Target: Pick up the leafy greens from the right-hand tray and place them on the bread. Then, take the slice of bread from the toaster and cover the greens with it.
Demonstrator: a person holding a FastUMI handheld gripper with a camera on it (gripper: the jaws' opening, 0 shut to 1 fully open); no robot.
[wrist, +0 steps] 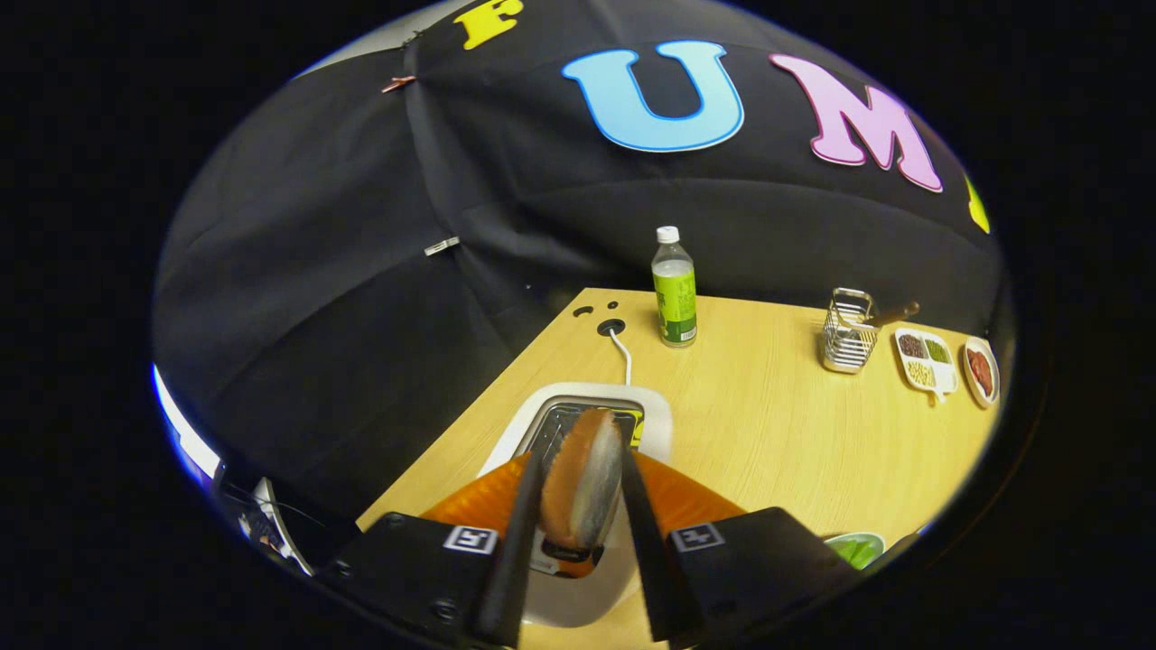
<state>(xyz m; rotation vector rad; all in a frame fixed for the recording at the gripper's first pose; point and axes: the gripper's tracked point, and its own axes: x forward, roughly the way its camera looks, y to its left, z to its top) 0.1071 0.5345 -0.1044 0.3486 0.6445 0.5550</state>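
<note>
Just above the toaster [578,424] on the worktop [768,424], the gripper [582,506] has its jaws pressed on both faces of the upright bread slice [582,483]. Beyond the toaster stands a bottle [675,289].

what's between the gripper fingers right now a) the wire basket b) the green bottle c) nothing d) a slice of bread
d: the bread slice stands on edge between the fingers of the gripper, which press on both its sides, just above the toaster; the bottle and the wire basket stand far beyond on the table.
</note>
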